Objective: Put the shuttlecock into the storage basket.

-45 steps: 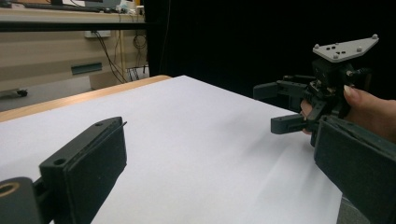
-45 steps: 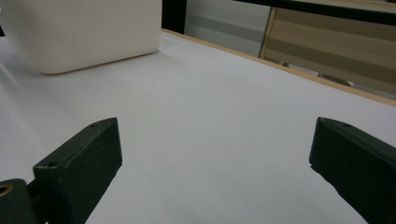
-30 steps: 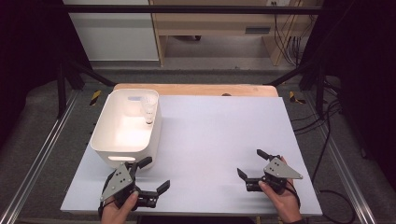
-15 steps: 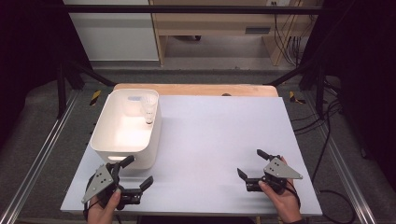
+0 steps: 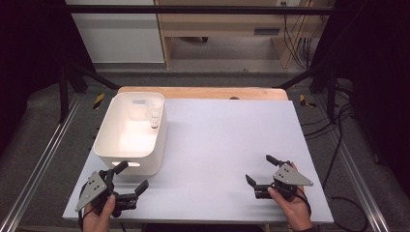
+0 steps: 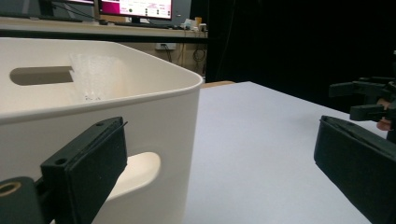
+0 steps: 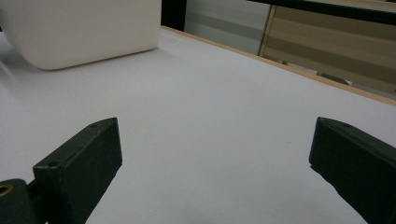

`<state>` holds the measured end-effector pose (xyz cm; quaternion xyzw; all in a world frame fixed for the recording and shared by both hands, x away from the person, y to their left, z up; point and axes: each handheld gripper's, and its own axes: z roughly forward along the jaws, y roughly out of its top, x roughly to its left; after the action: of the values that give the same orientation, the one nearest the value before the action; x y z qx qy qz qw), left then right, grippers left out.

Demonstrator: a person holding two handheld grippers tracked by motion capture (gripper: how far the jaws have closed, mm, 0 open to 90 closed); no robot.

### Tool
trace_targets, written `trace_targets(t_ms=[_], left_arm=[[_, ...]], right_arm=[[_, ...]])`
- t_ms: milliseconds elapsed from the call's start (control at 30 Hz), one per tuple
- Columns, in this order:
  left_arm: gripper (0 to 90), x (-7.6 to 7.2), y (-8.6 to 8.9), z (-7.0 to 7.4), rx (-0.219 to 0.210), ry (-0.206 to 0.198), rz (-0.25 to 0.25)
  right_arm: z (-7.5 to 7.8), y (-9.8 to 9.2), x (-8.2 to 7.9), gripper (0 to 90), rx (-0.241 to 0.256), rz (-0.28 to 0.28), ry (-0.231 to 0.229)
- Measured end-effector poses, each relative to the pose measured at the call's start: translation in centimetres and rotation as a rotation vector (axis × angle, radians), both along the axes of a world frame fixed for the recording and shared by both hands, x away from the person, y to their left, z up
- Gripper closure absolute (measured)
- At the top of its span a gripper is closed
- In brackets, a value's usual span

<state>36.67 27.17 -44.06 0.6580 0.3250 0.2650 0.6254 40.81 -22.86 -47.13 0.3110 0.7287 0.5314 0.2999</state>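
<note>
A white plastic bin with handle slots stands on the left of the white tabletop. Inside it, against the far right wall, leans a small pale ribbed cone-shaped thing. My left gripper is open just in front of the bin's near right corner, touching nothing. In the left gripper view the bin wall rises close behind the left jaw and the ribbed cone peeks over the rim. My right gripper is open and empty at the table's front right, low over bare tabletop.
A wooden strip runs along the table's far edge. Metal rails flank the table, and cables lie on the floor at right. The bin sits far off in the right gripper view. My right gripper appears distant in the left gripper view.
My left gripper has shifted left along the front edge, ending beside the bin's near corner. The right gripper has stayed put.
</note>
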Motion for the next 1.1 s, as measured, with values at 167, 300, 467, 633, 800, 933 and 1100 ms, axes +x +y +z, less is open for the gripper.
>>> trace_targets(t_ms=[167, 300, 467, 633, 800, 933, 1100], left_arm=[[2.3, 0.1, 0.7, -0.3, -0.011, -0.002, 0.022], [2.5, 0.1, 1.1, -0.5, -0.009, -0.005, 0.046], [2.5, 0.1, 1.6, -0.7, -0.020, -0.010, 0.056], [2.5, 0.1, 1.9, -0.9, -0.029, -0.012, 0.061], [2.8, -0.1, 2.5, -1.3, -0.035, -0.036, 0.086], [2.7, 0.0, 2.6, -1.5, -0.043, -0.035, 0.079], [2.6, 0.1, 2.4, -1.6, -0.051, -0.040, 0.075]], right_arm=[[0.1, -0.2, 0.0, 2.5, 0.002, -0.006, -0.004], [0.1, -0.5, -0.1, 2.6, 0.002, -0.012, -0.008], [0.2, -1.0, -0.3, 2.6, 0.005, -0.020, -0.016], [0.2, -1.5, -0.4, 2.8, 0.000, -0.027, -0.019], [0.3, -3.0, -0.7, 2.7, 0.026, -0.058, -0.057], [0.3, -3.7, -0.8, 2.6, 0.053, -0.069, -0.075], [0.0, -3.7, -0.6, 2.7, 0.066, -0.080, -0.059]])
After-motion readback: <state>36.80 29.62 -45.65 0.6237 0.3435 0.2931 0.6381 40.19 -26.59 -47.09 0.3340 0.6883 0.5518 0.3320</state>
